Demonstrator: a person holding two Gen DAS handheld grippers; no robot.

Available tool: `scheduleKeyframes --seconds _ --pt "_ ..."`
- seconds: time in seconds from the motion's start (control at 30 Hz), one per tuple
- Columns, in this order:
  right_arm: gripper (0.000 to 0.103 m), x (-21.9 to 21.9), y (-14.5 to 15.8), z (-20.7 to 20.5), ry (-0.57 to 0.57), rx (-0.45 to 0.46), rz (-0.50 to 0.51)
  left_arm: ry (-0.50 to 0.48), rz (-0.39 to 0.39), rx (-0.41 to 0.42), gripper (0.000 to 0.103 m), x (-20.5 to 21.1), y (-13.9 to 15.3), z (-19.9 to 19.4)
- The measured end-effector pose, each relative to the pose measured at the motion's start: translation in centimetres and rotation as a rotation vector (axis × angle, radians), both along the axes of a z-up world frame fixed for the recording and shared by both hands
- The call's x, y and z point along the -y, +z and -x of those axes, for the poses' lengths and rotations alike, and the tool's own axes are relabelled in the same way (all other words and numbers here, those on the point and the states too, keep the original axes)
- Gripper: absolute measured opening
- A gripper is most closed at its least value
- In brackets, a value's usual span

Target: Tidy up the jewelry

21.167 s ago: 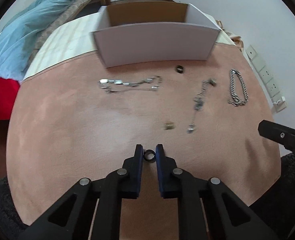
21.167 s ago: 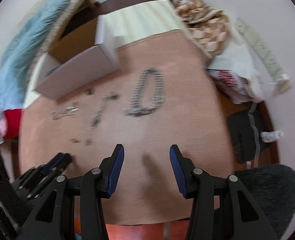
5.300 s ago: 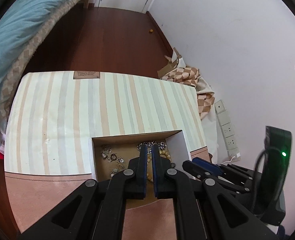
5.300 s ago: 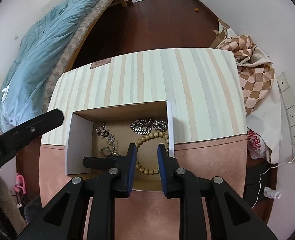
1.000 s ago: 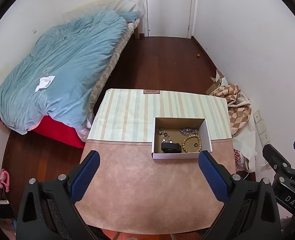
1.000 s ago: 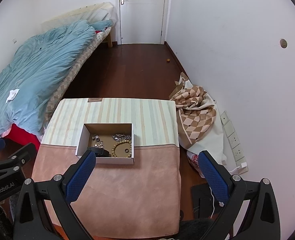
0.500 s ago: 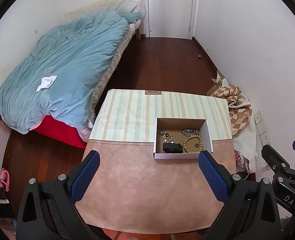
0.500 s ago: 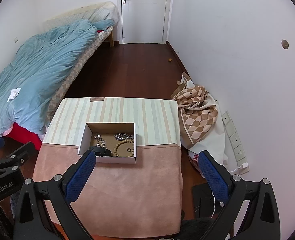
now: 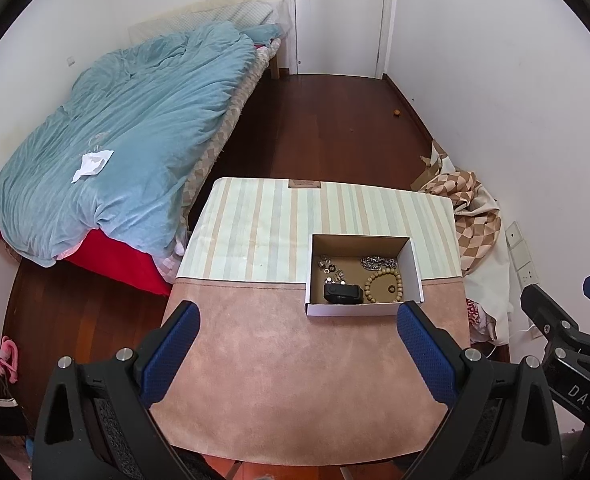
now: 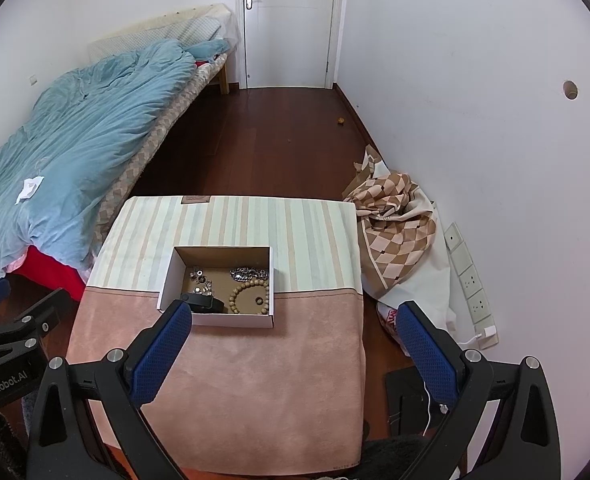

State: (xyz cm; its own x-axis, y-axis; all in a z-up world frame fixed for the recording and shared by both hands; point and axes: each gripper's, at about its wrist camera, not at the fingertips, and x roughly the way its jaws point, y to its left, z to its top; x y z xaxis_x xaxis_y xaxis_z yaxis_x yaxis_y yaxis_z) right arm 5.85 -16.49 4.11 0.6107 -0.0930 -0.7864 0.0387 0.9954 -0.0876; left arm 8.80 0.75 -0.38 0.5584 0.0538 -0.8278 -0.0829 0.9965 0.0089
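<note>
A white cardboard box (image 9: 415, 264) (image 10: 166, 280) sits on the table. Inside lie a wooden bead bracelet (image 9: 383, 288) (image 10: 249, 299), a silver chain (image 9: 375, 262) (image 10: 249, 272), several small silver pieces (image 9: 329, 266) (image 10: 199, 278), a small ring (image 10: 259, 301) and a black band (image 9: 343, 294) (image 10: 205, 304). My left gripper (image 9: 297, 344) is wide open and empty, high above the table's near part. My right gripper (image 10: 293, 344) is also wide open and empty, held high beside it. Each gripper shows at the edge of the other's view.
The table (image 9: 295, 380) has a pink suede cover near me and a striped cloth (image 9: 255, 220) behind. A bed with a blue duvet (image 9: 127, 140) stands left. A checked cloth heap (image 10: 395, 220) and wall sockets (image 10: 471, 280) are right. A door (image 10: 291, 20) is far back.
Both grippers have lowered and come slightly closer to the table over the last second, so the box looks a little larger. Both stay wide open and empty.
</note>
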Motion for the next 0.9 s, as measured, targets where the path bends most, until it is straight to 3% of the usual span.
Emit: scheduleKeyframes --seconds 0.9 --pt "0.103 -0.06 0.17 -0.01 0.002 -0.001 -0.002 -0.009 0.018 0.006 0.1 0.27 0.04 0.22"
